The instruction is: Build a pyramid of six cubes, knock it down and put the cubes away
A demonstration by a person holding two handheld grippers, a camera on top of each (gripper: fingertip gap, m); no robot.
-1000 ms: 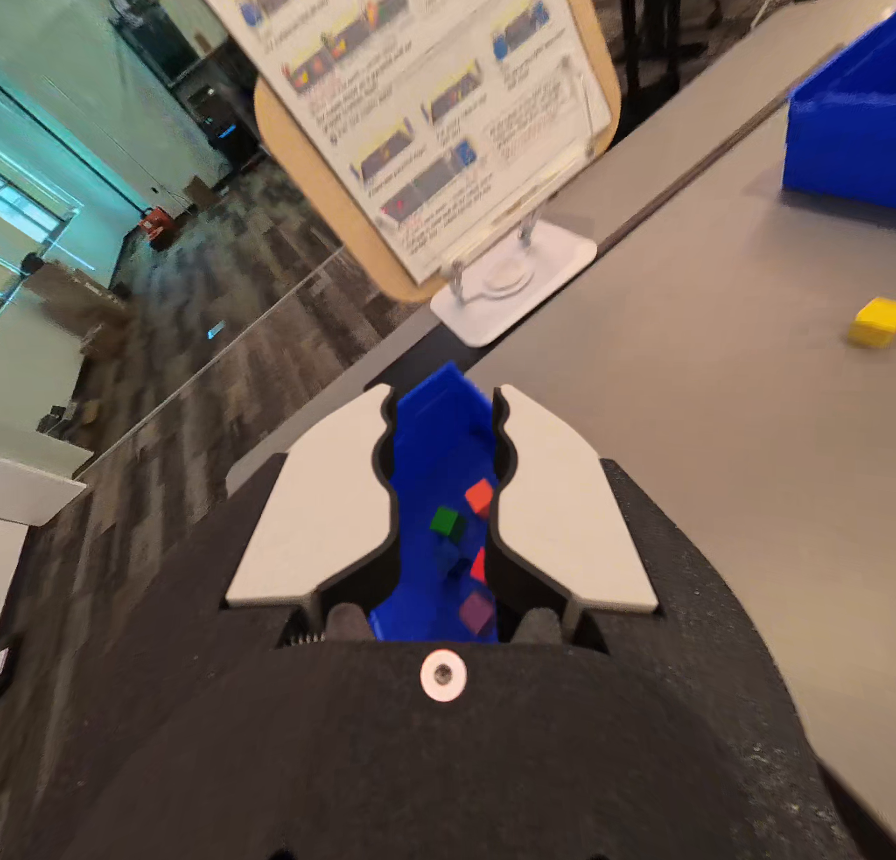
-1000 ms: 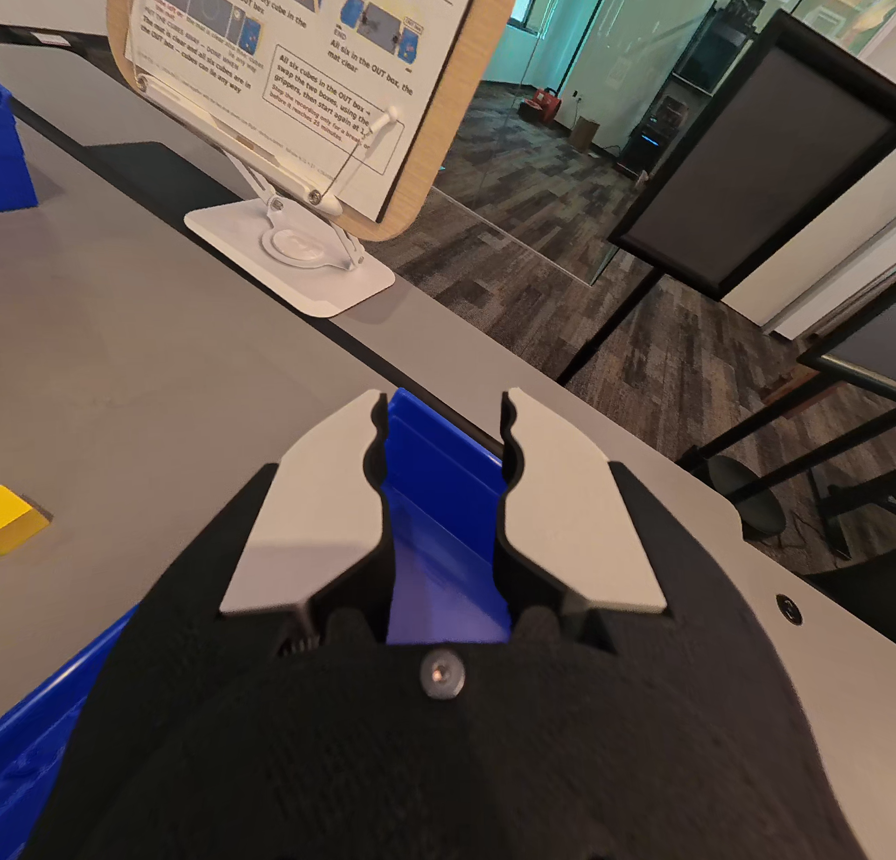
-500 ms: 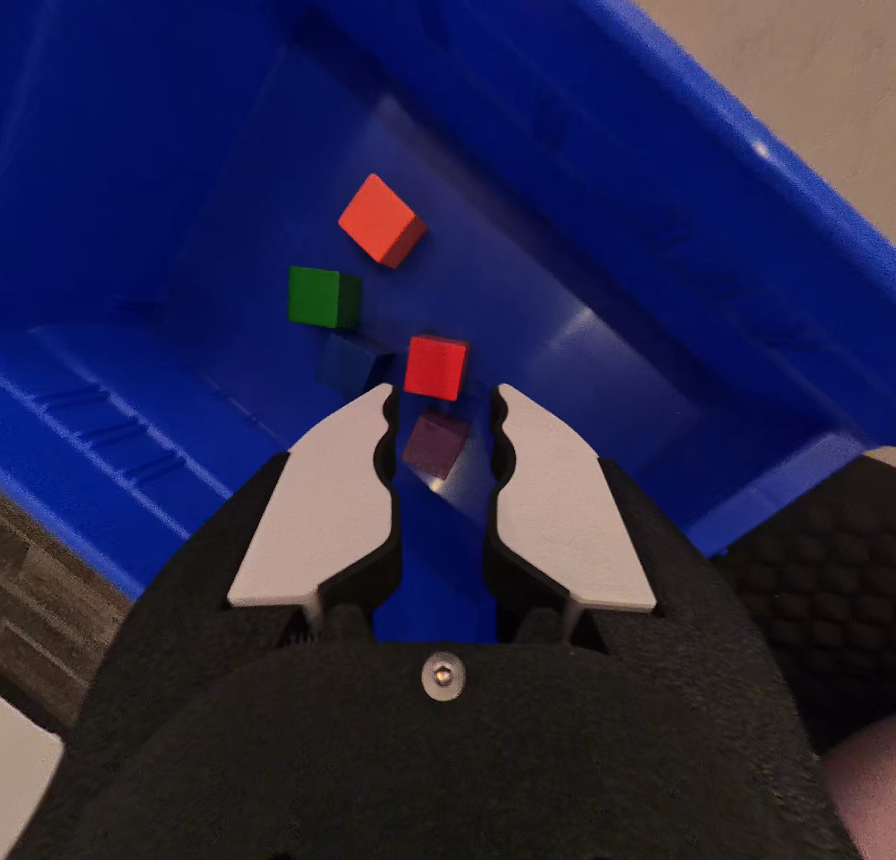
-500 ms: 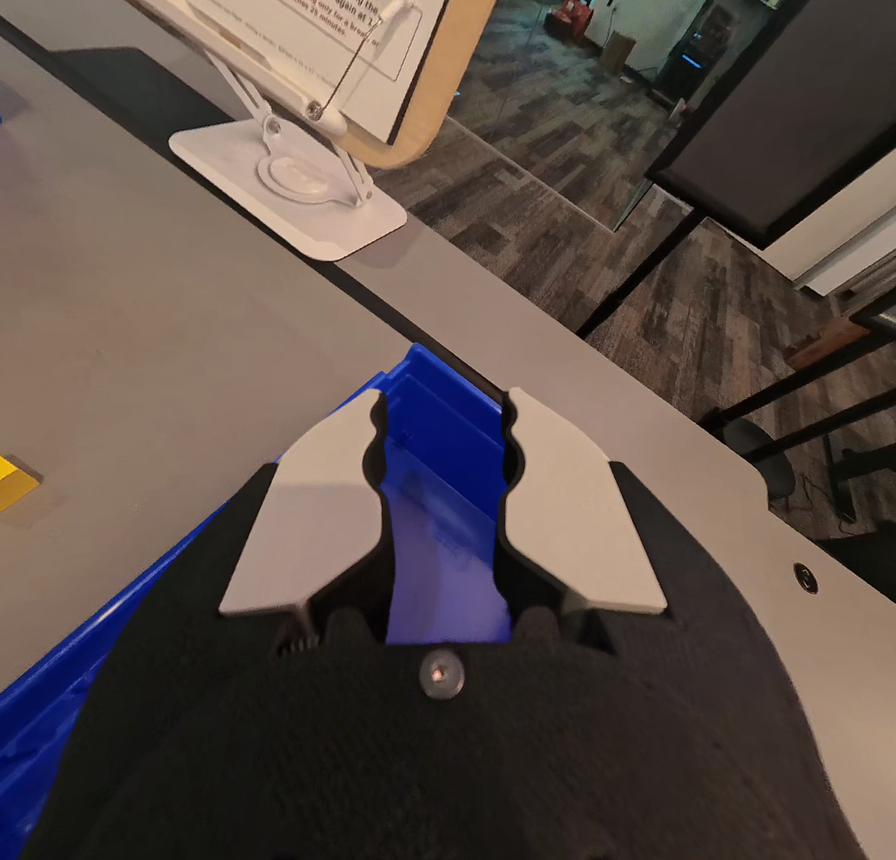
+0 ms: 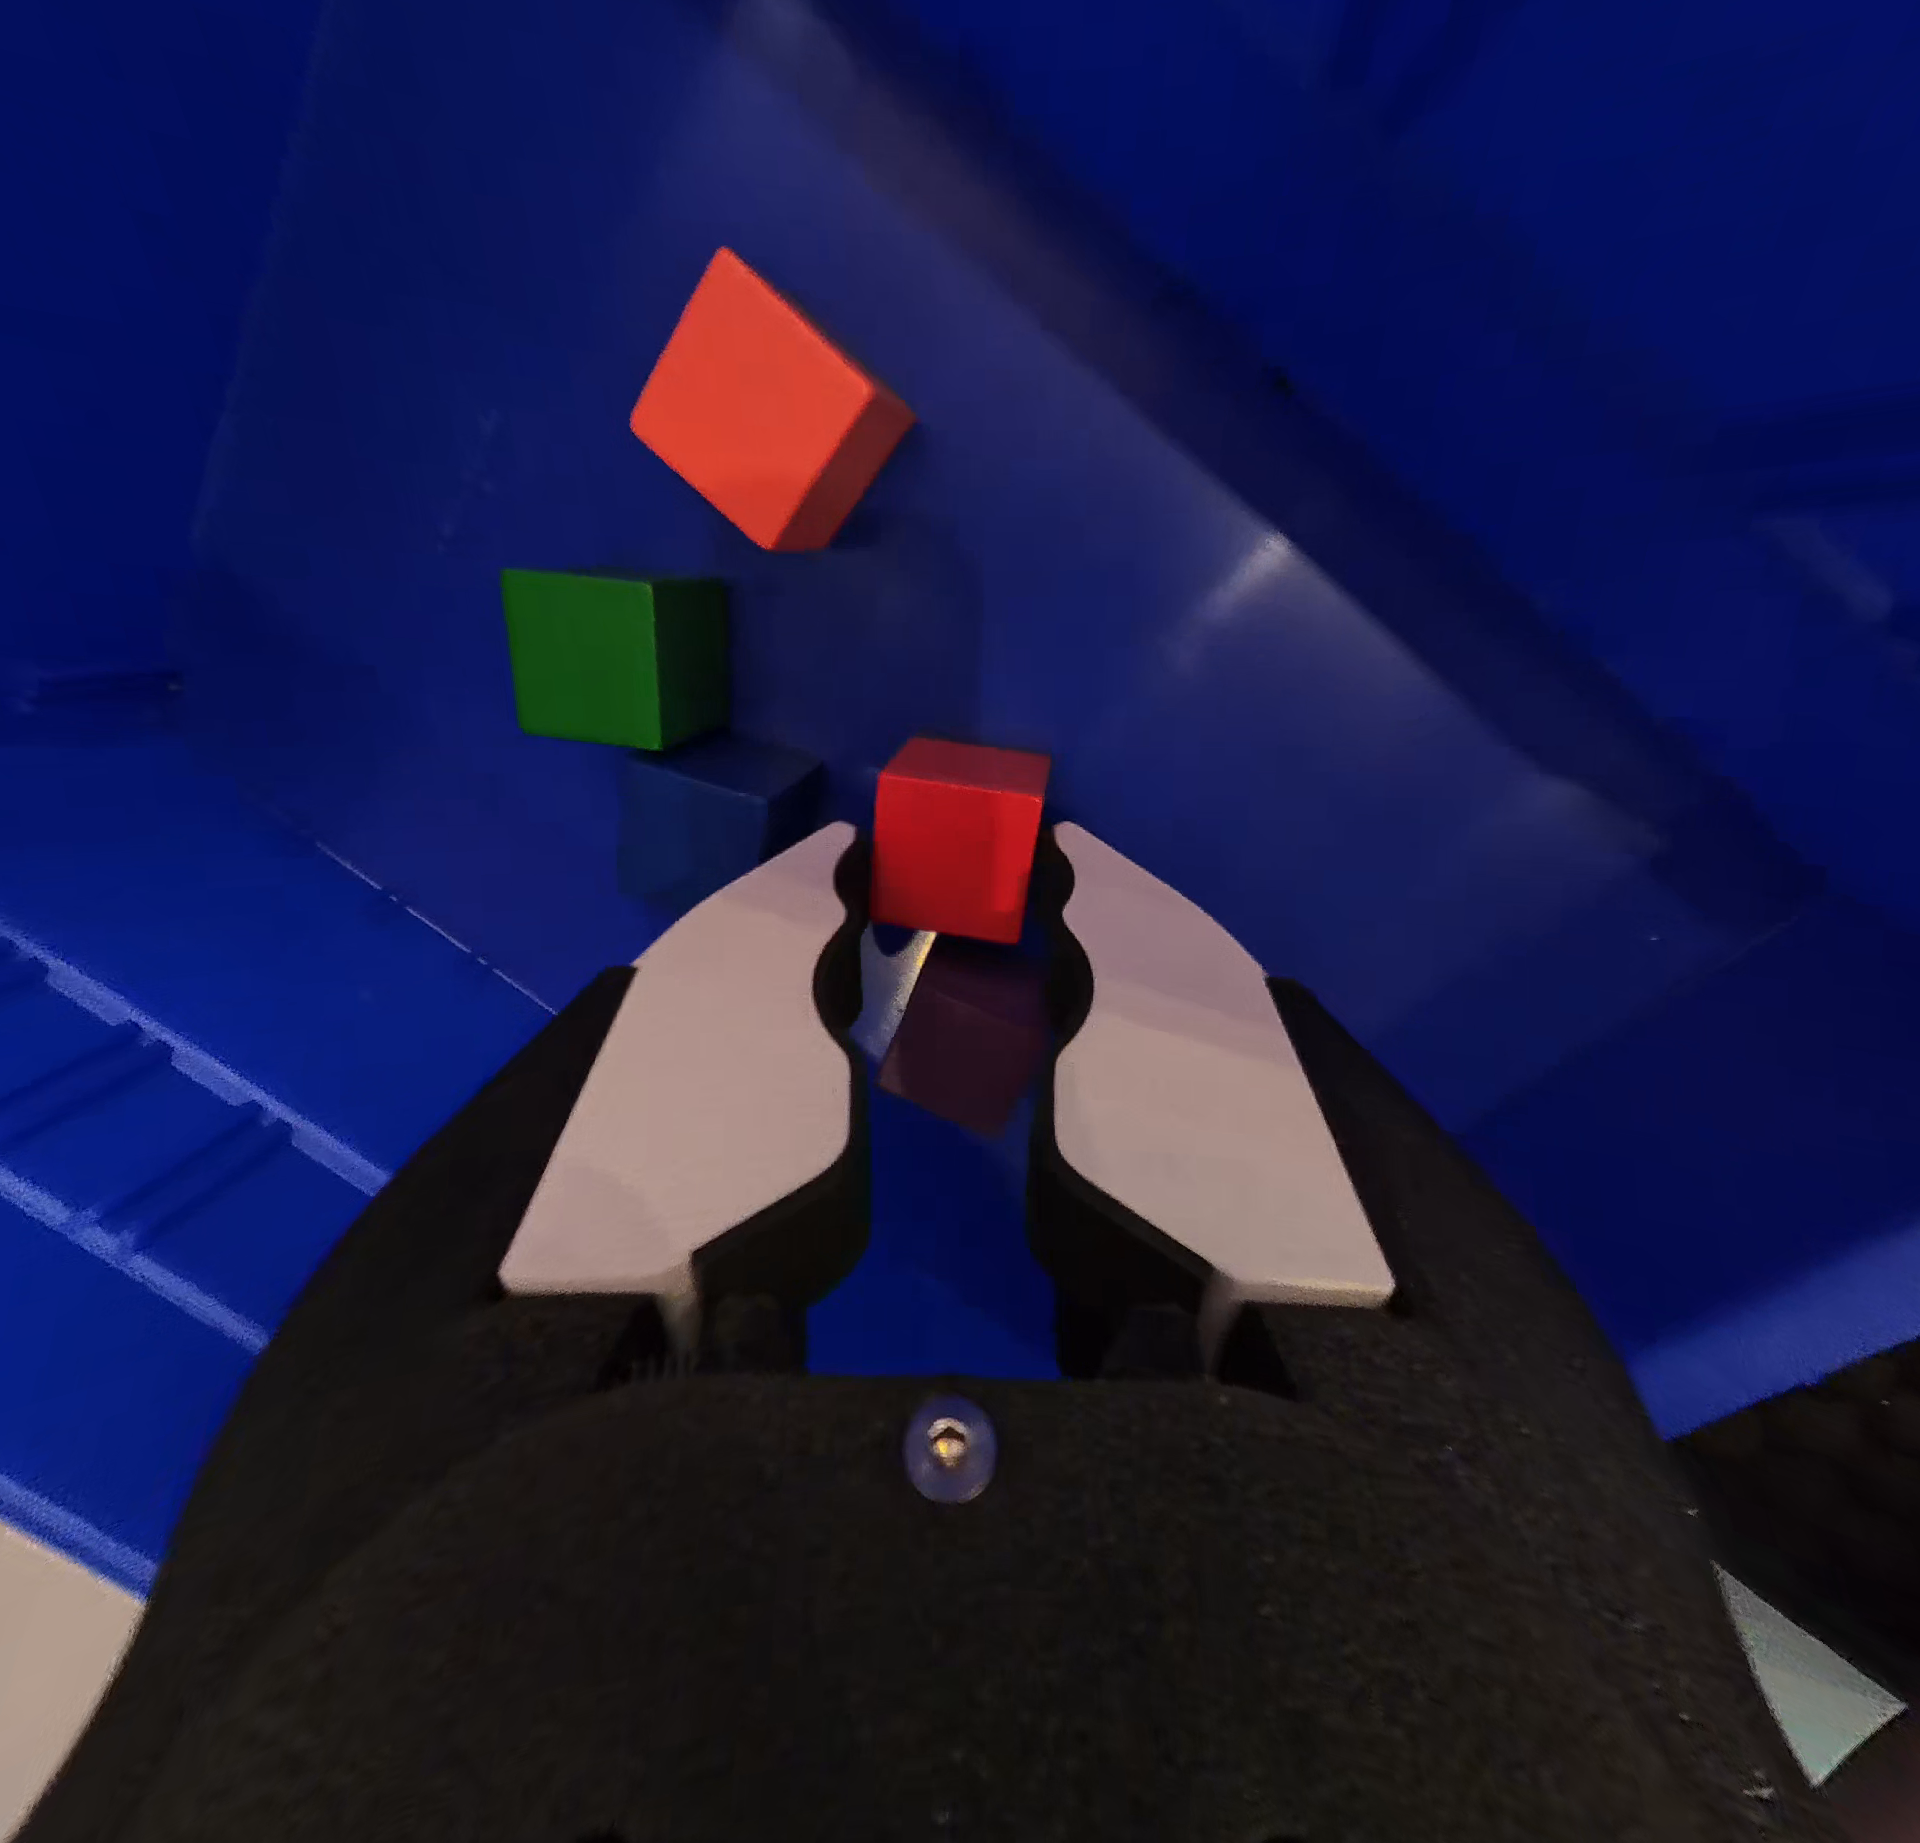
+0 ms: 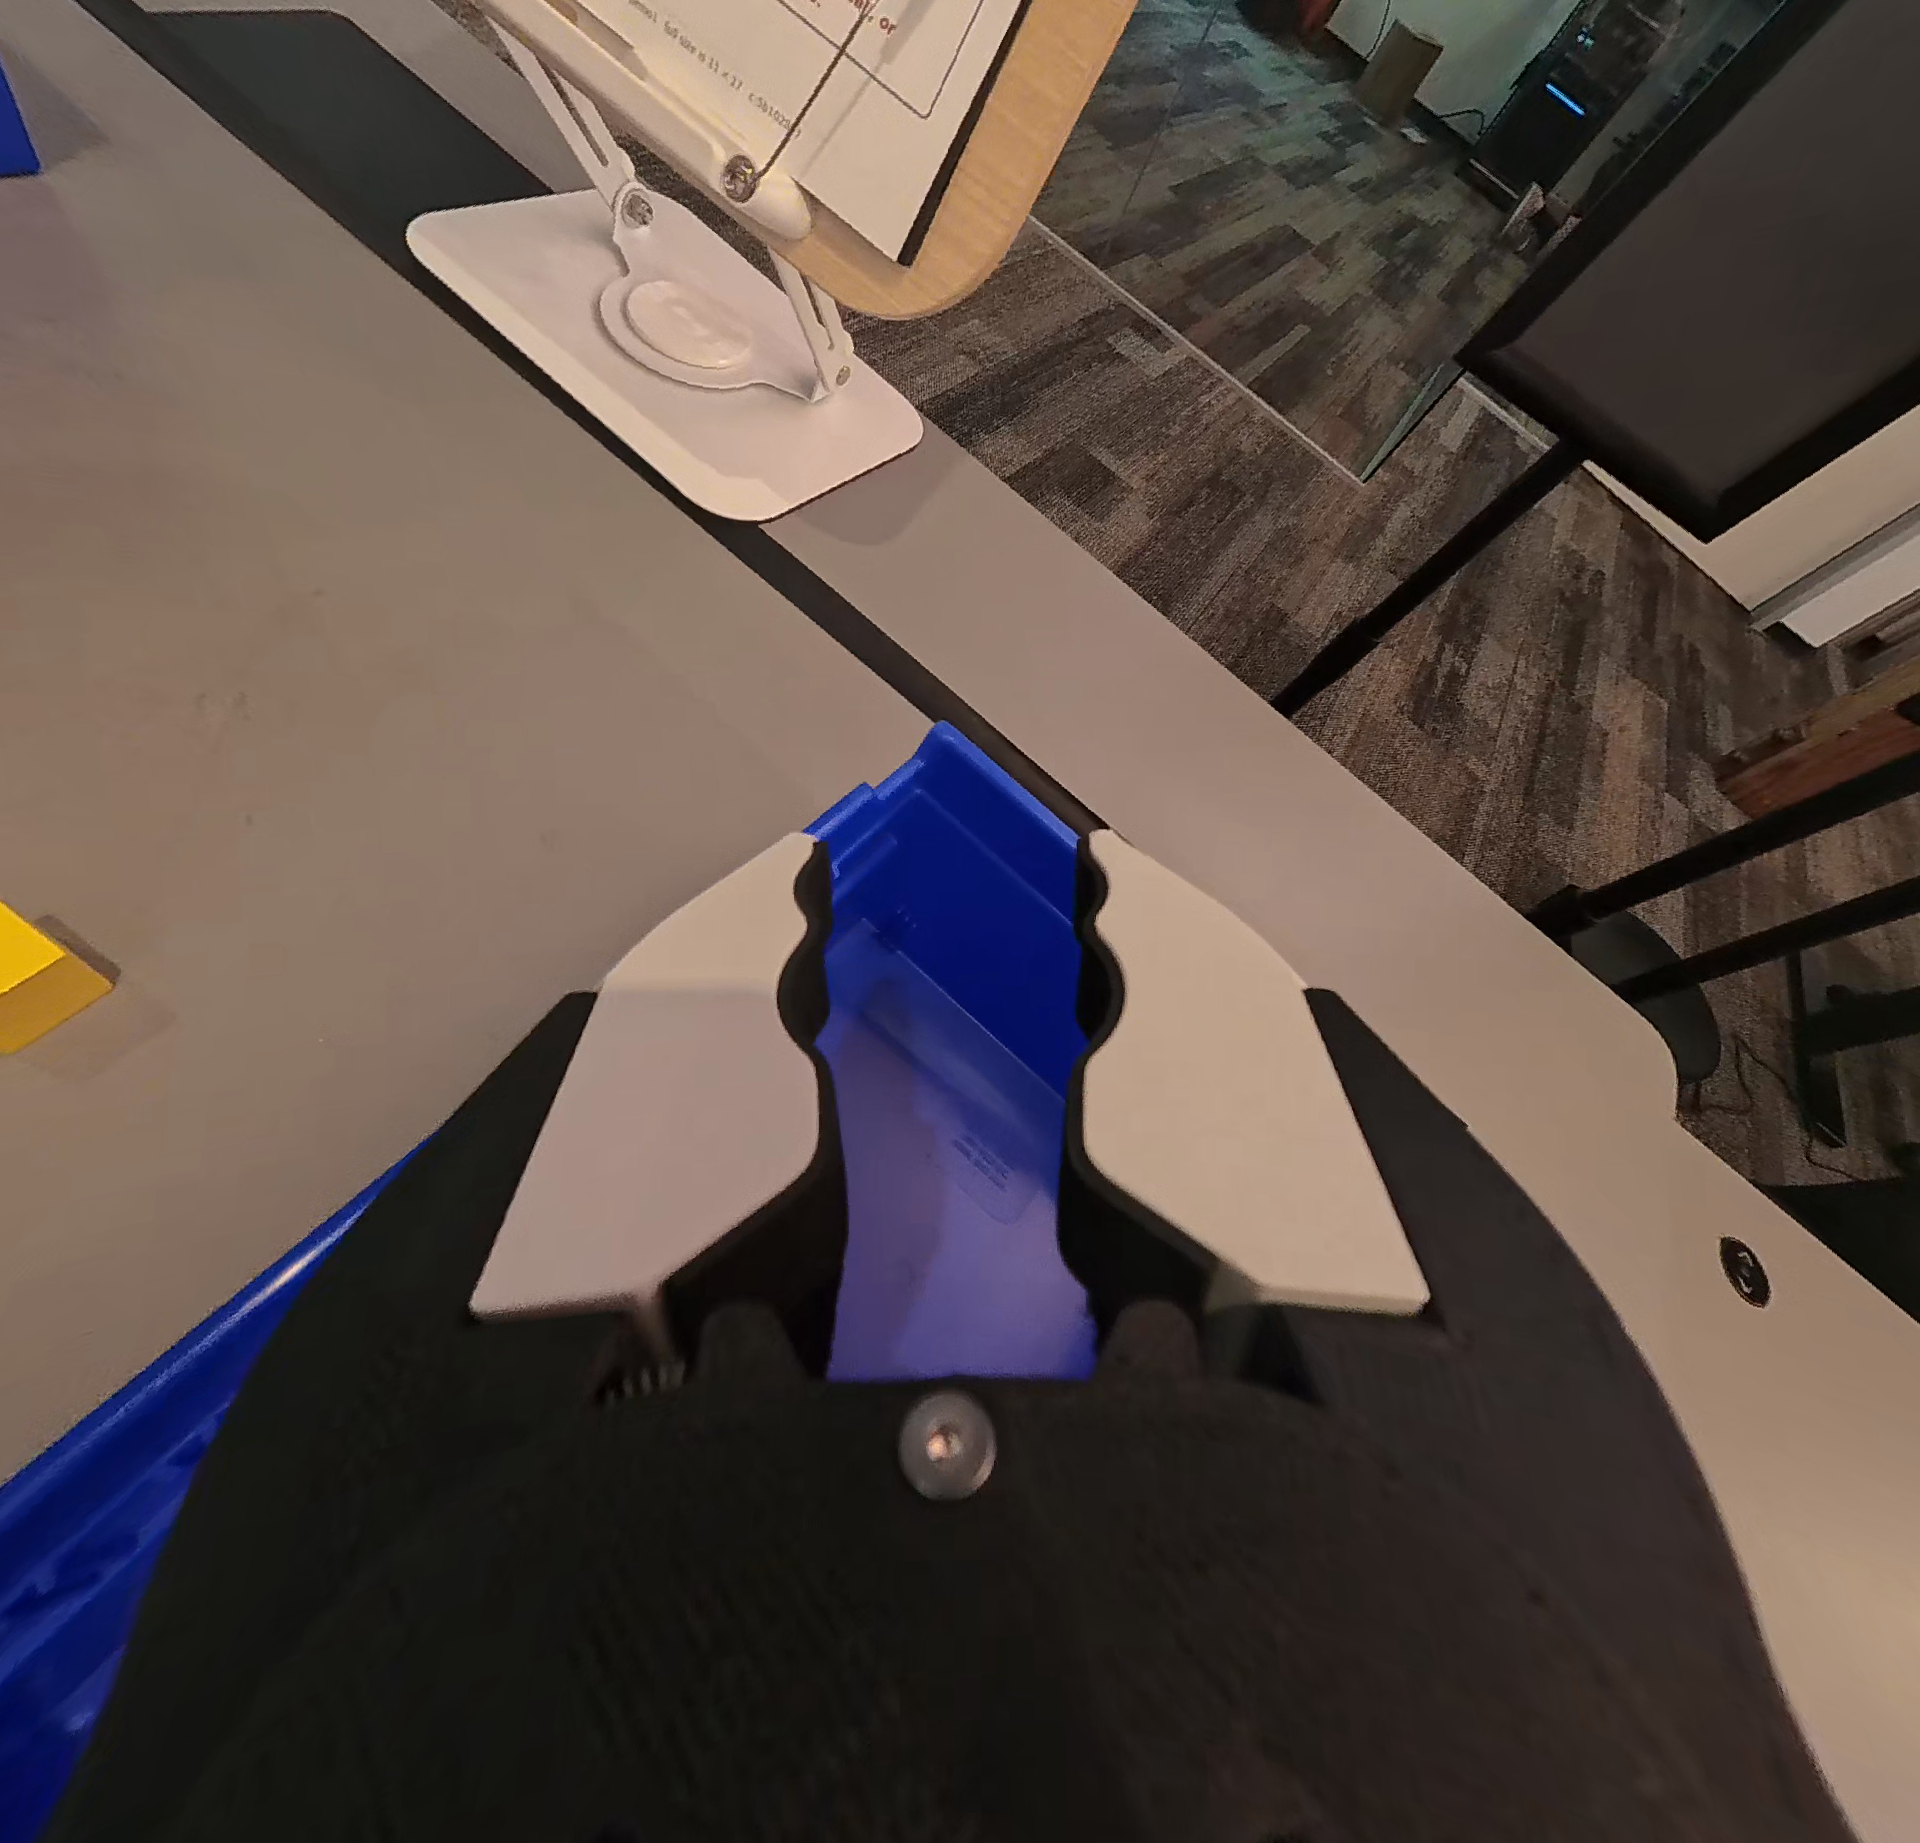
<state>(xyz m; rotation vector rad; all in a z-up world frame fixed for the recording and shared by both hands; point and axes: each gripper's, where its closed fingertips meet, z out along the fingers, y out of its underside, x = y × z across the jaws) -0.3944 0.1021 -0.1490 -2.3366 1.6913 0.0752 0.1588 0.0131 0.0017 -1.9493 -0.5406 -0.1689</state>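
Observation:
My left gripper (image 5: 951, 853) is down inside a blue bin (image 5: 1351, 443). Its two fingertips press on either side of a red cube (image 5: 956, 817) that rests on the bin floor. An orange cube (image 5: 758, 401), a green cube (image 5: 608, 655), a dark blue cube (image 5: 707, 827) and a purple cube (image 5: 966, 1045) also lie in the bin; the purple one is just under the jaws. My right gripper (image 6: 951, 858) is open and empty above a second blue bin (image 6: 104, 1544). A yellow cube (image 6: 42, 983) sits on the grey table (image 6: 312, 650) at the left.
A white stand (image 6: 665, 339) holding an instruction board stands at the table's far edge. A corner of another blue bin (image 6: 10, 120) shows at the far left. Beyond the table edge the floor drops away, with black furniture legs on the right. About 60 centimetres separates my left fingertips from my right.
My left gripper has tipped down and dropped into the bin, and its jaws have narrowed around the red cube. My right gripper has drifted slightly forward over its bin.

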